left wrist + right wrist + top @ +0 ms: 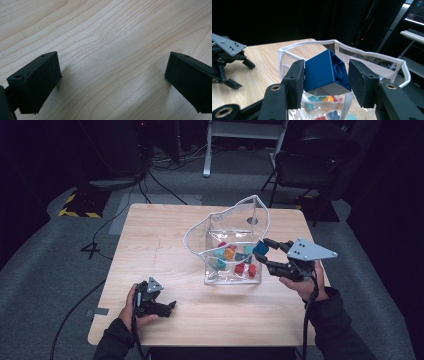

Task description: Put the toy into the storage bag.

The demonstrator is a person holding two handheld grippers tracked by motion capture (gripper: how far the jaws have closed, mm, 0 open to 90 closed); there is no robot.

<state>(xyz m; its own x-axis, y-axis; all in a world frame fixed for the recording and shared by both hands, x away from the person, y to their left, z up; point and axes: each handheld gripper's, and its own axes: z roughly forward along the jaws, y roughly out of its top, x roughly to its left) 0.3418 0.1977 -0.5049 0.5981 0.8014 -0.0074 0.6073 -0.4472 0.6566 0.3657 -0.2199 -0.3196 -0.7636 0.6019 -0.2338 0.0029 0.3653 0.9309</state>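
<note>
Trouble starts with the clear bag [235, 245] on the table [150, 235]: its floppy white rim [312, 45] leans and folds, so the right gripper [265, 252] could snag it and tip the bag, spilling the small bricks [235, 260] inside. Next, the blue brick [325, 72] sits tilted between the half-closed jaws of that gripper, just over the bag's near rim; held by a corner like this, it could twist free and drop outside. The left gripper [112, 82] rests low over bare wood, jaws wide apart and holding nothing. Glare on the plastic blurs the bricks, so I cannot count them, and how the bag's far wall stands is unclear.
</note>
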